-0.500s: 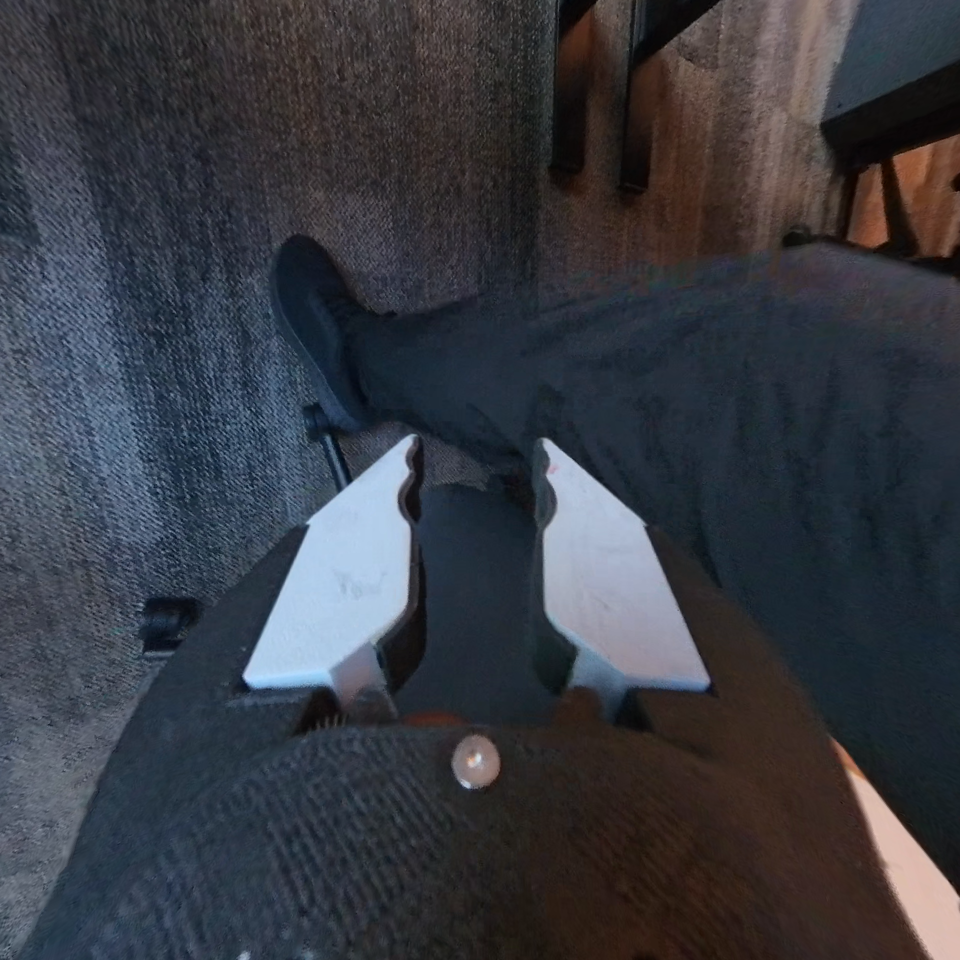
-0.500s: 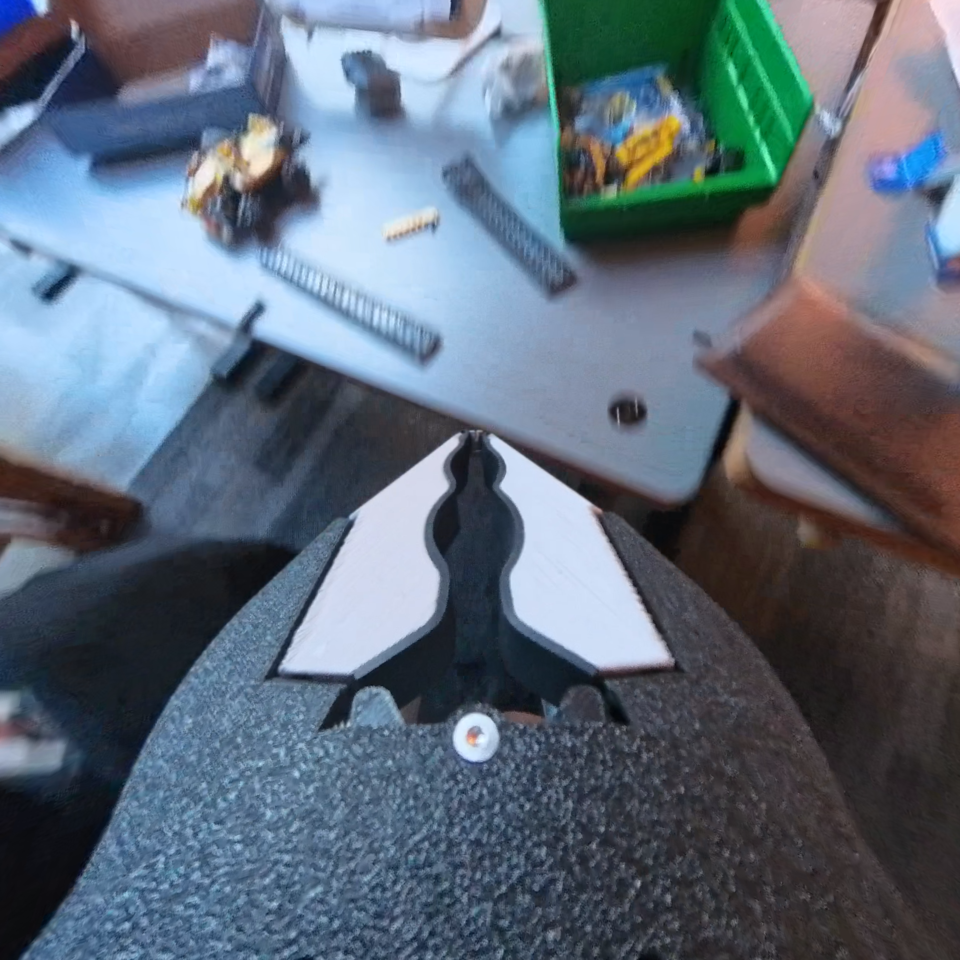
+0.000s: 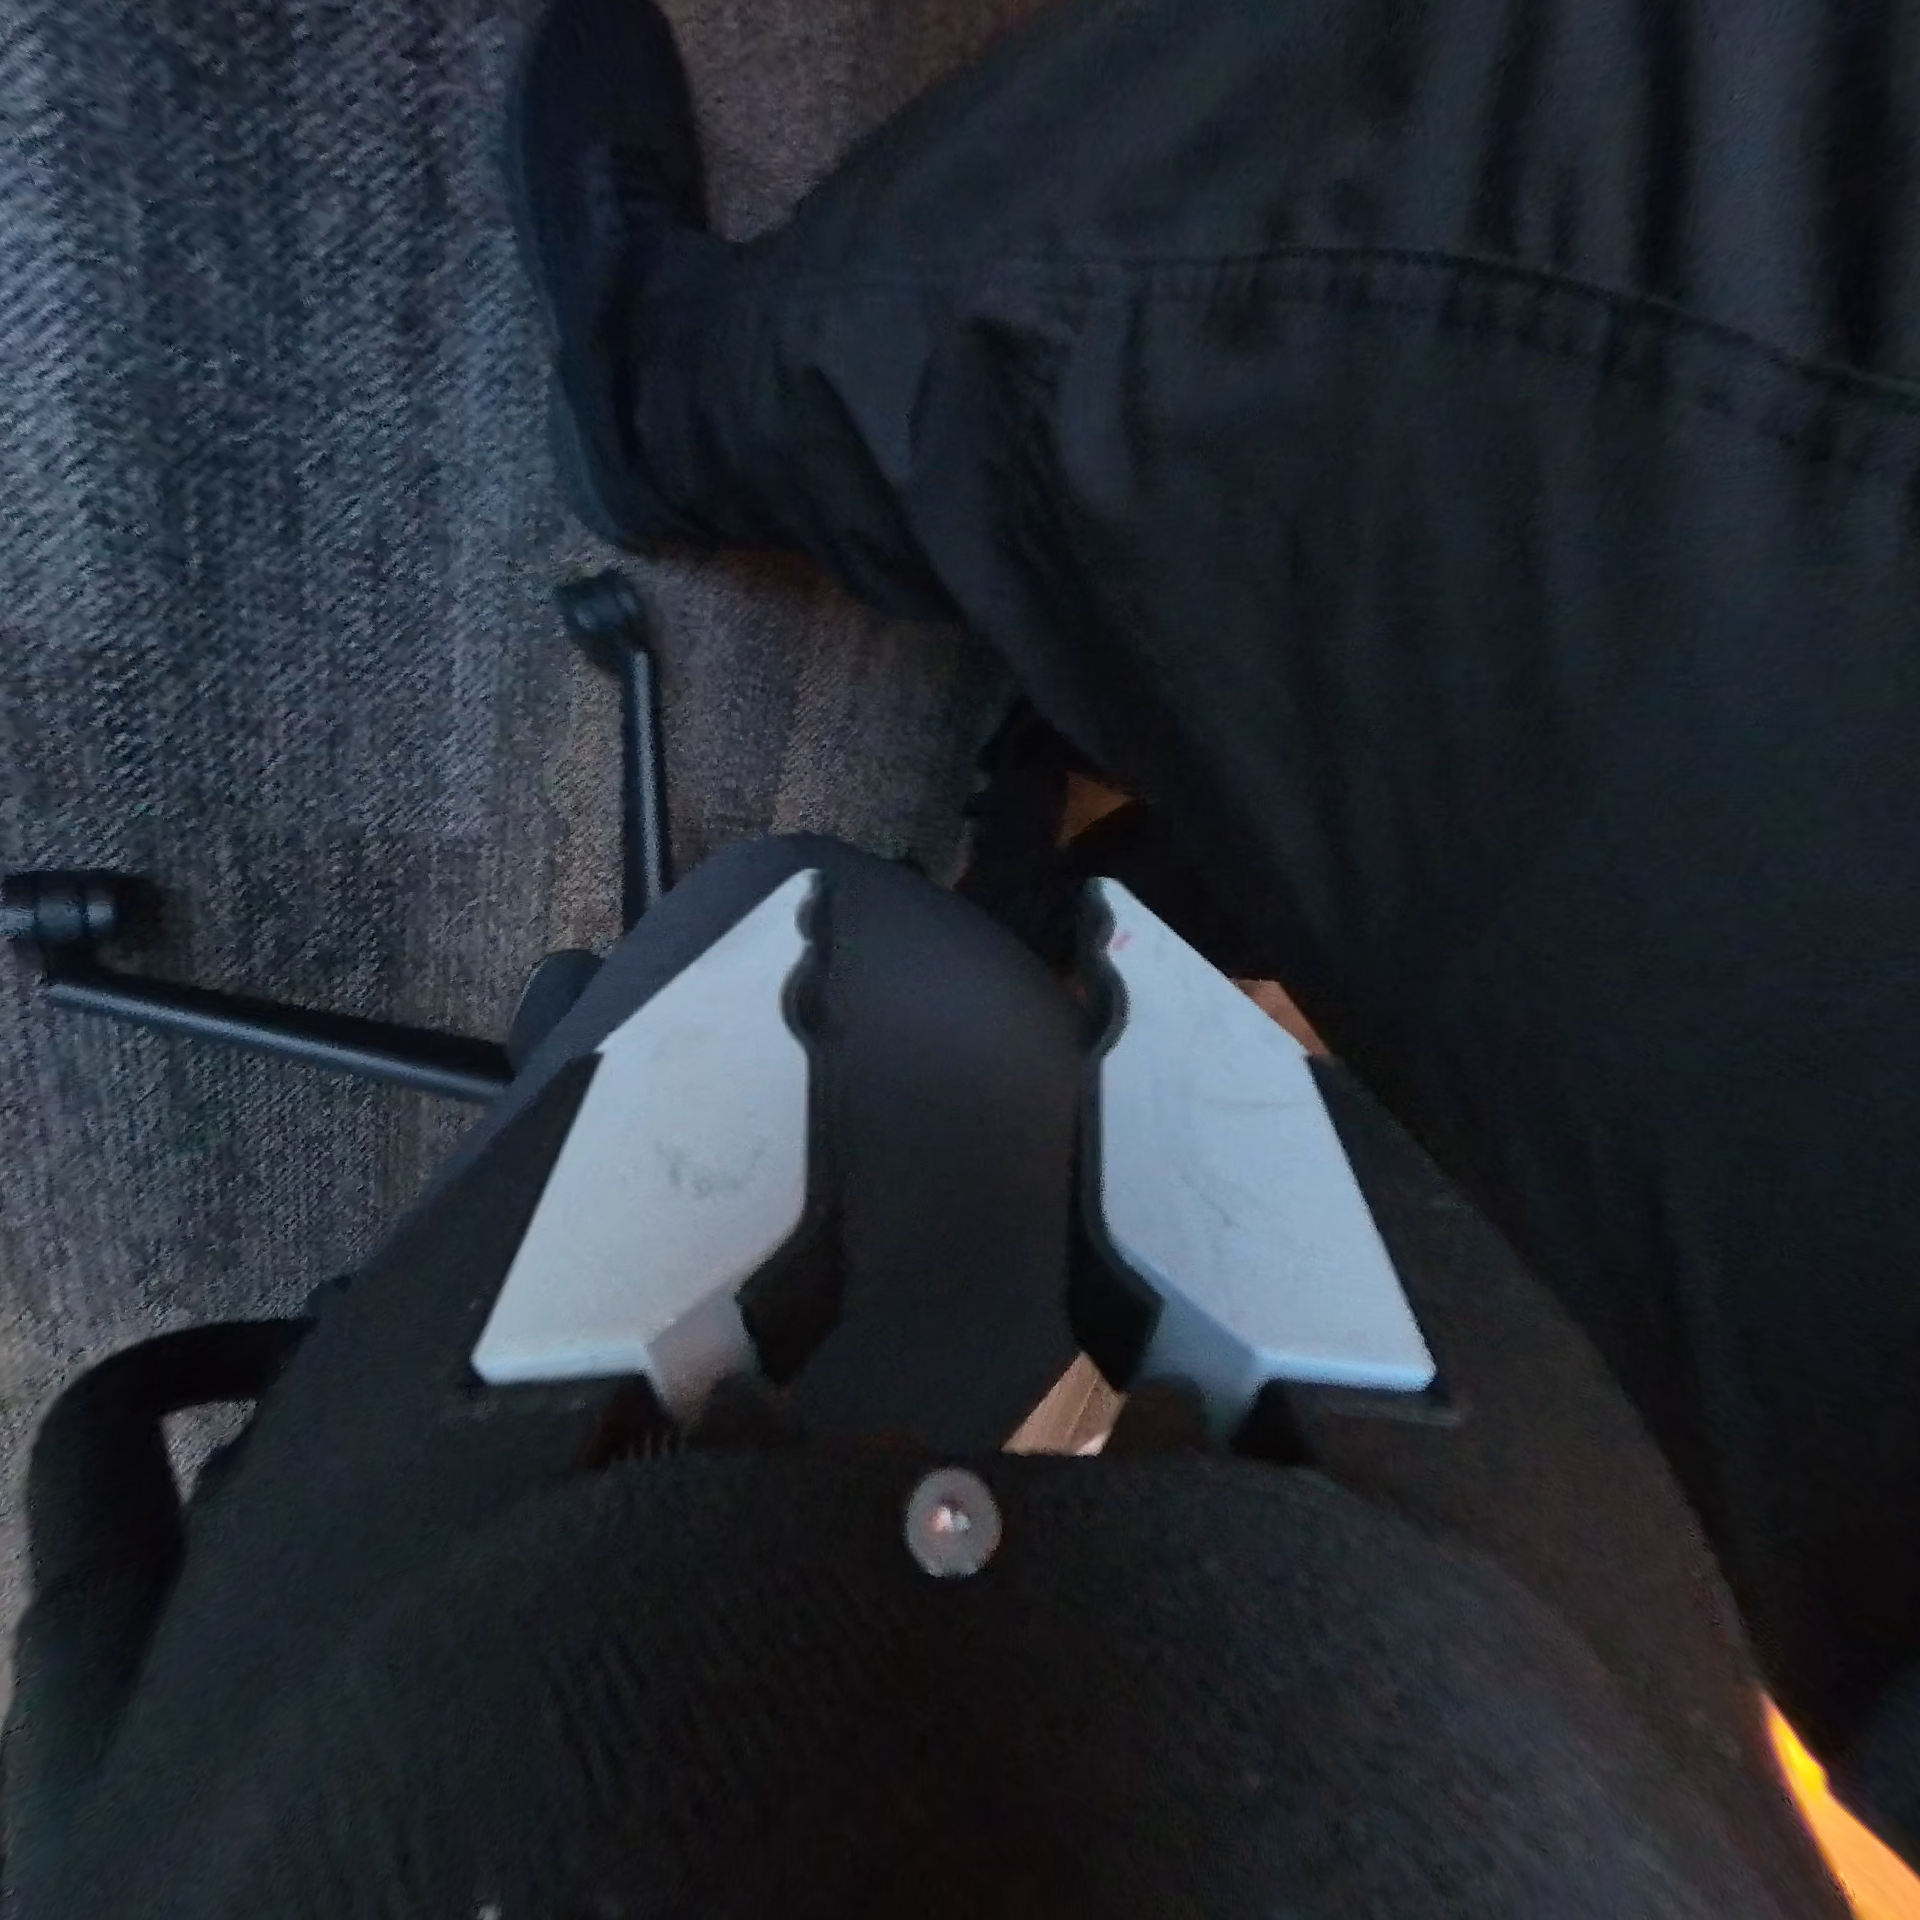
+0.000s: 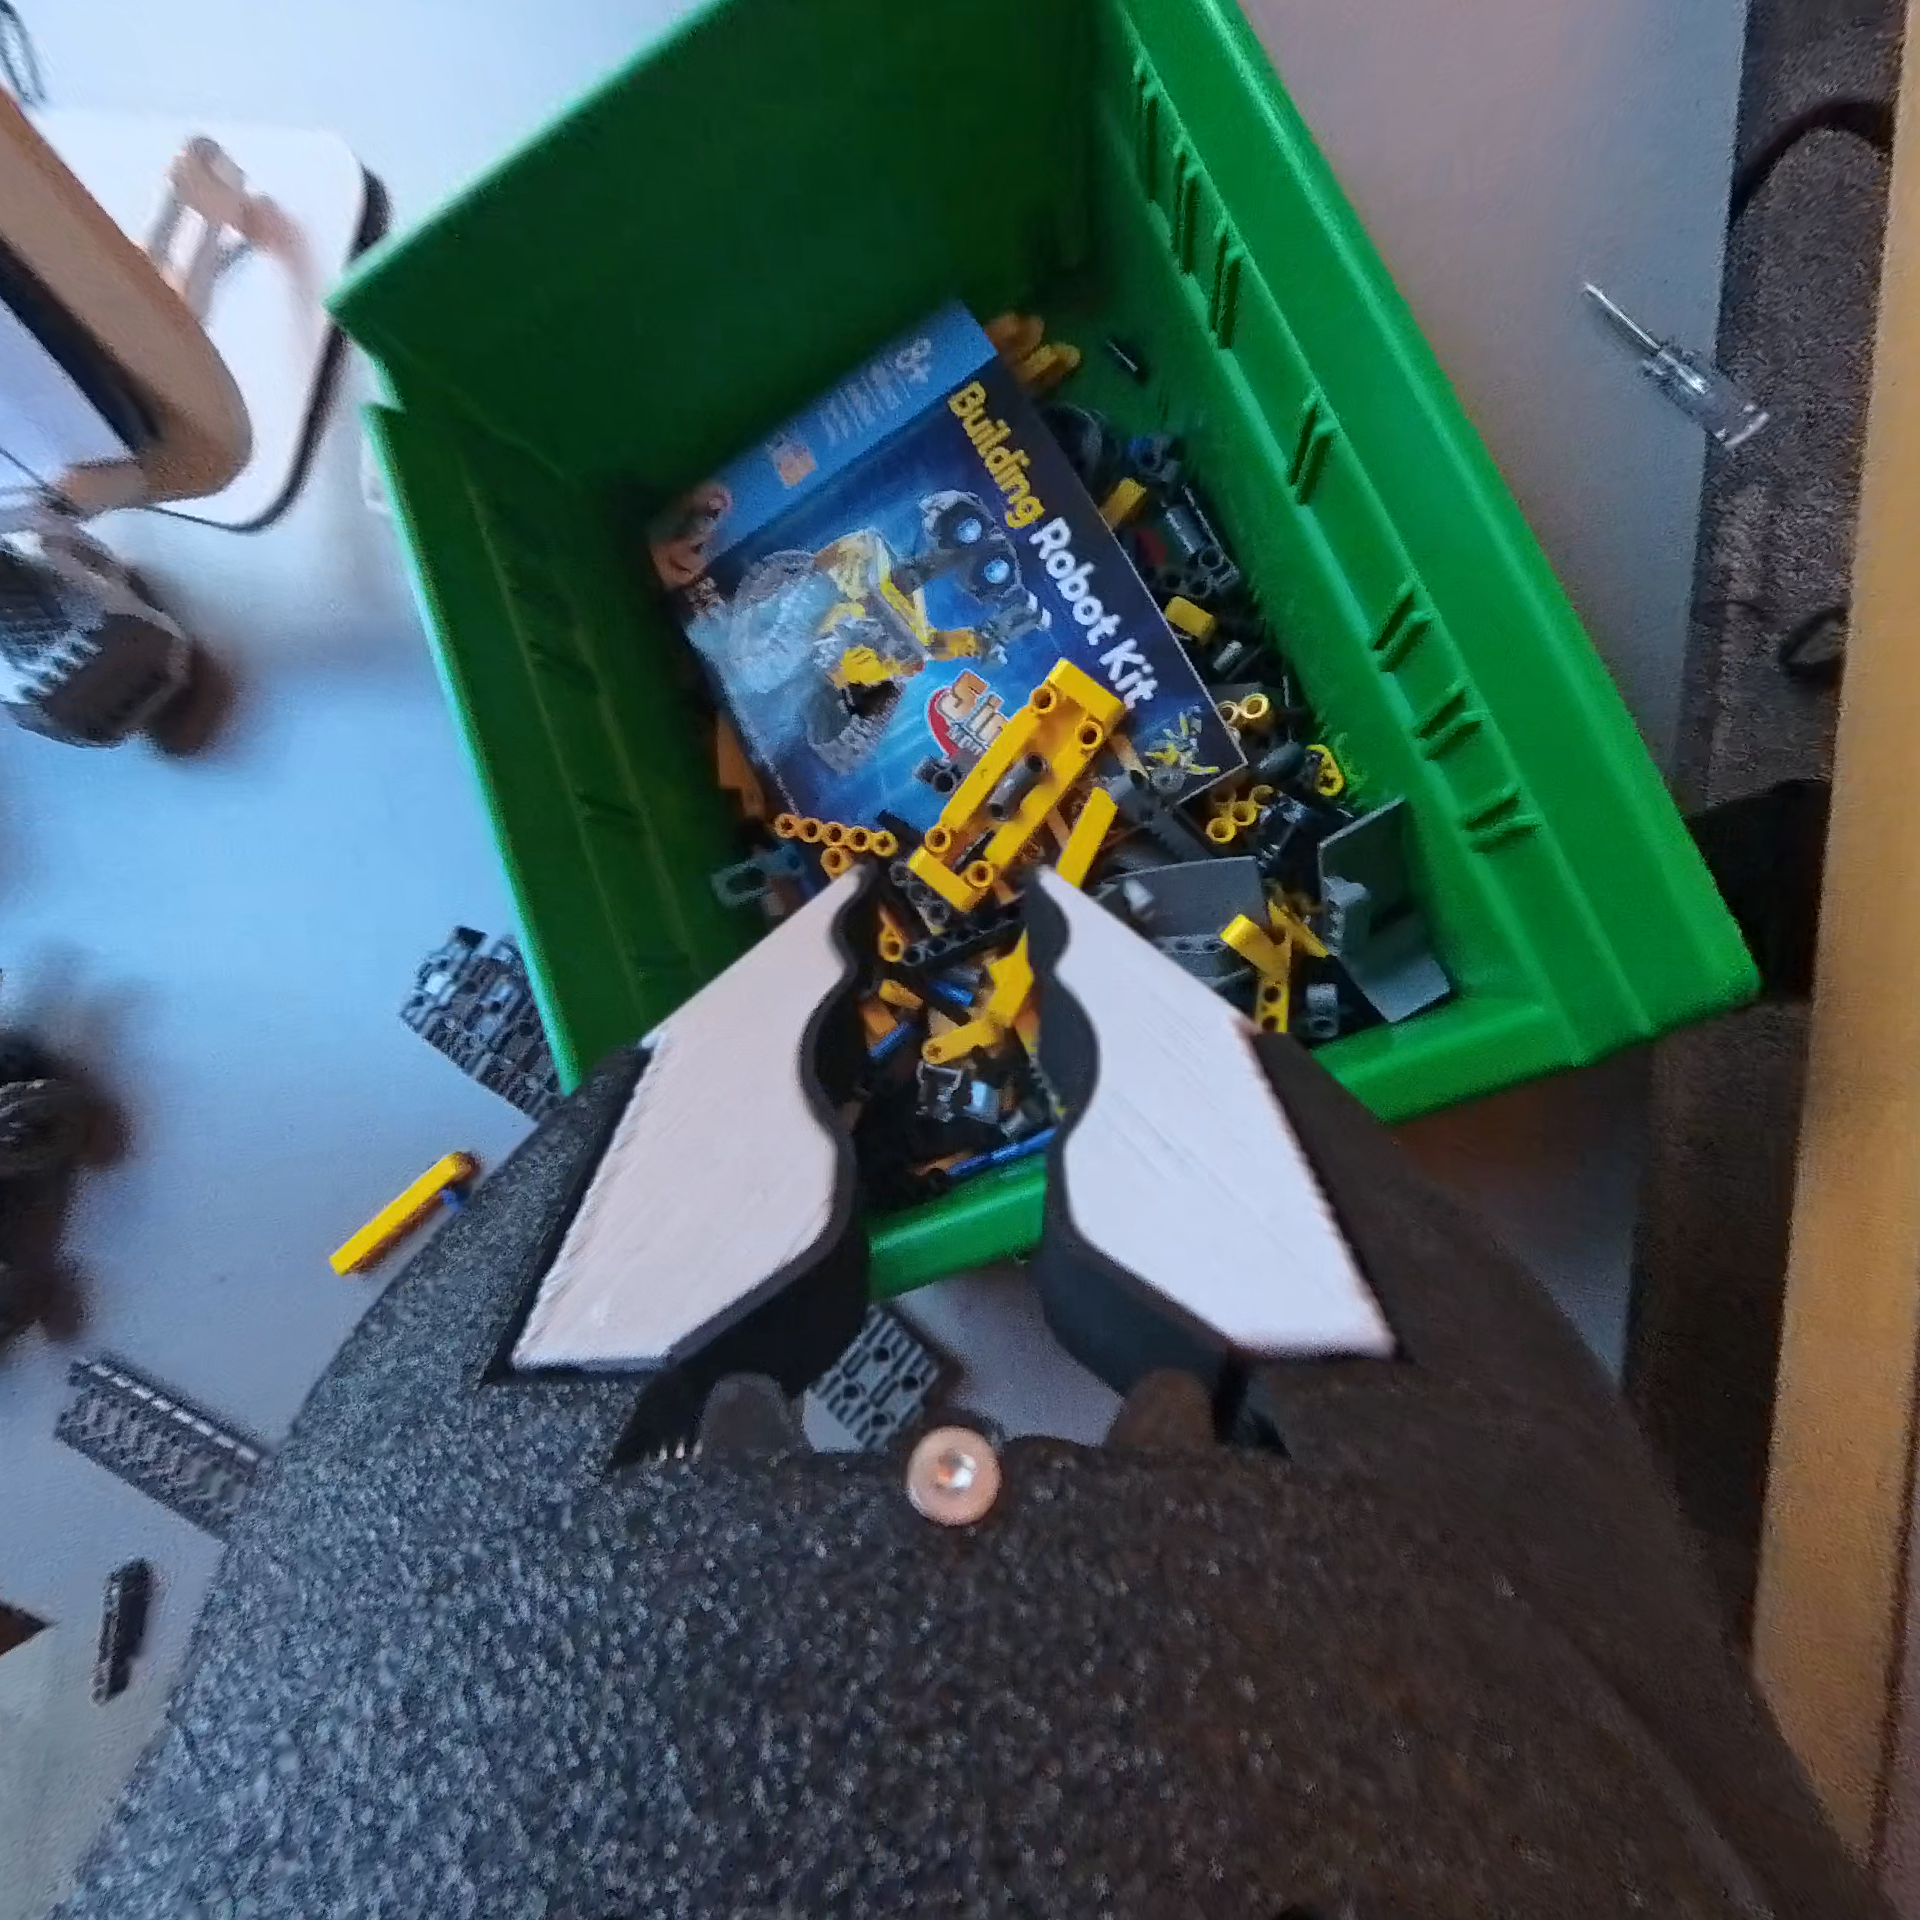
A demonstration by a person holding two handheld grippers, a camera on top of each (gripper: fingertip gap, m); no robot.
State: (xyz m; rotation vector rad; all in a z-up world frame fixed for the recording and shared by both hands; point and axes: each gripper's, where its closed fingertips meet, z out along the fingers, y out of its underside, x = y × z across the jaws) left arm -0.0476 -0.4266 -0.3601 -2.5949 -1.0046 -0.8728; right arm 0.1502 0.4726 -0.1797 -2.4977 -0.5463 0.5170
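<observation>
In the left wrist view, your left gripper point(image 3: 951, 914) has its fingers wide apart and holds nothing. A dark trouser leg point(image 3: 1403, 520) fills the 1 o'clock side, with chair legs point(image 3: 639, 748) at 10 o'clock. Move fast and you could bump the leg.

In the right wrist view, your right gripper point(image 4: 951, 899) is partly open and empty, over the green bin point(image 4: 644, 270). A yellow frame piece point(image 4: 1023, 795) sits just past the tips at 12 o'clock, on a booklet point(image 4: 894, 582). Closing could pinch loose bricks too.
</observation>
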